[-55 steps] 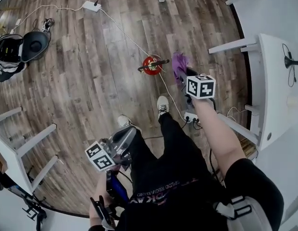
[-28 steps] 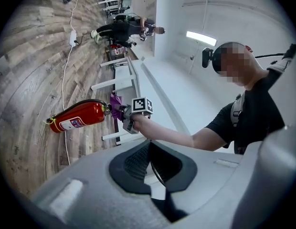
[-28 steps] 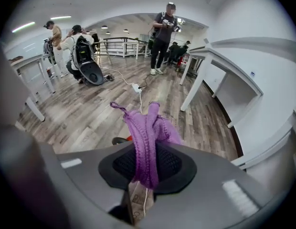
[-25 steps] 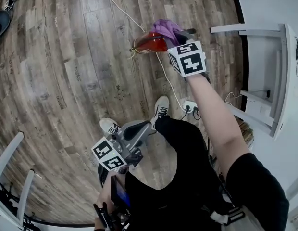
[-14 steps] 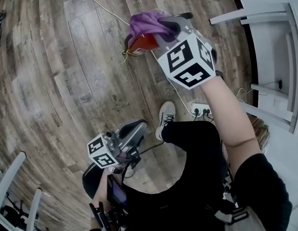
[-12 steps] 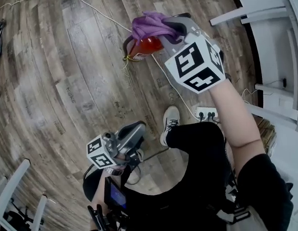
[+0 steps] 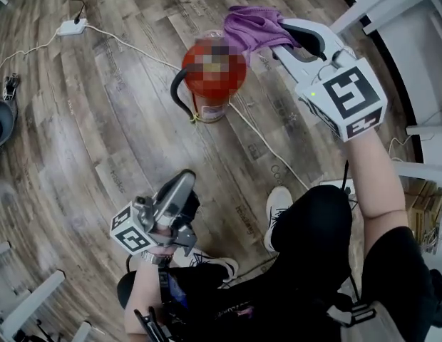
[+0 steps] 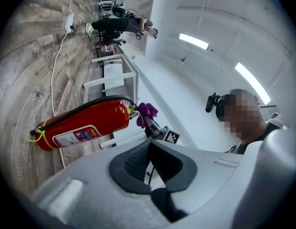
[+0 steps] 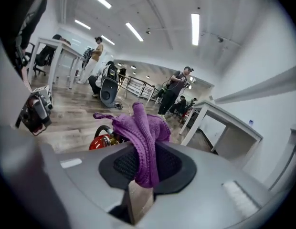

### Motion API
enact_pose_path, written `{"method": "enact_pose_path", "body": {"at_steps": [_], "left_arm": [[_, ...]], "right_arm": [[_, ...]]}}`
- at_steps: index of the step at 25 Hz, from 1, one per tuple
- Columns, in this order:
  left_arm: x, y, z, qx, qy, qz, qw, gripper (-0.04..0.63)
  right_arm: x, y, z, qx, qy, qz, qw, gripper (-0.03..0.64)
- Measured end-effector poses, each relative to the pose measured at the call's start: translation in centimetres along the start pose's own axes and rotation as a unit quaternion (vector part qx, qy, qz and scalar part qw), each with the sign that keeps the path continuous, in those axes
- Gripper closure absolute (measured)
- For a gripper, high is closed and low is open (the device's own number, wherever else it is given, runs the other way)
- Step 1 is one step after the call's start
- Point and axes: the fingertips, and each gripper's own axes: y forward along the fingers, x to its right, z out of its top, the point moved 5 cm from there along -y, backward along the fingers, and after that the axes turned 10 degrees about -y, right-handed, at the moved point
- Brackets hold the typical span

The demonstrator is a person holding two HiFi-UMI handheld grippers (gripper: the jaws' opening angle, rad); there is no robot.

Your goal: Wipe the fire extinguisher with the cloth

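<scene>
A red fire extinguisher (image 7: pixel 207 77) stands upright on the wood floor, its black hose (image 7: pixel 177 95) curving down the left side. My right gripper (image 7: pixel 281 28) is shut on a purple cloth (image 7: pixel 251 26), which bunches against the extinguisher's top at the upper right. In the right gripper view the cloth (image 9: pixel 143 128) sticks up between the jaws of that gripper (image 9: pixel 143 159), with the extinguisher (image 9: pixel 101 141) just beyond. My left gripper (image 7: pixel 184 185) hangs low by my leg, shut and empty. In its own view the left gripper (image 8: pixel 149 146) points toward the extinguisher (image 8: pixel 83 126) and the cloth (image 8: pixel 147 112).
A white power strip (image 7: pixel 71 27) and its cable (image 7: pixel 267 148) run across the floor past the extinguisher's base. White desk legs (image 7: pixel 381 2) stand at the upper right. My shoe (image 7: pixel 279 204) is near the cable. Several people (image 9: pixel 175 92) and desks (image 9: pixel 219 116) fill the far room.
The right gripper has carried the cloth from over the extinguisher's top to its upper right side. The left gripper has sunk lower, still shut. The extinguisher now looks larger and nearer.
</scene>
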Motion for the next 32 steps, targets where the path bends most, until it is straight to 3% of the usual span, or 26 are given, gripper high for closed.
{"method": "enact_pose_path", "body": {"at_steps": [3, 7, 10, 13, 16, 19, 23, 28, 32], "left_arm": [[1.2, 1.1, 1.4, 0.01, 0.014, -0.03, 0.9994, 0.598], [1.0, 1.6, 2.0, 0.003, 0.056, -0.009, 0.9984, 0.597], [1.1, 1.8, 2.3, 0.008, 0.067, -0.003, 0.9977, 0.598], [0.9, 1.6, 2.4, 0.004, 0.085, 0.014, 0.9963, 0.598], [0.6, 1.3, 2.3, 0.005, 0.087, 0.024, 0.9959, 0.598], [0.5, 1.2, 1.9, -0.001, 0.09, 0.031, 0.9954, 0.598], [0.2, 1.0, 1.3, -0.005, 0.087, 0.04, 0.9954, 0.597], [-0.1, 0.2, 0.7, -0.004, 0.081, 0.053, 0.9953, 0.597], [-0.4, -0.9, 0.3, -0.001, 0.076, 0.07, 0.9946, 0.598]], "right_arm": [[0.2, -0.4, -1.0, 0.053, 0.054, 0.003, 0.997, 0.545], [-0.9, -1.0, -3.0, 0.117, 0.108, 0.023, 0.987, 0.545], [-2.2, -0.8, -5.0, 0.138, 0.12, 0.038, 0.982, 0.545], [-4.8, 0.1, -6.7, 0.143, 0.084, 0.058, 0.984, 0.545], [-8.2, 1.1, -8.1, 0.12, 0.016, 0.074, 0.99, 0.545], [-11.0, 2.1, -10.2, 0.098, -0.018, 0.072, 0.992, 0.545], [-16.3, 4.4, -15.2, 0.055, -0.074, 0.111, 0.99, 0.545], [-21.4, 8.6, -21.8, -0.02, -0.077, 0.165, 0.983, 0.546], [-26.1, 11.4, -26.8, -0.081, -0.08, 0.23, 0.966, 0.546]]}}
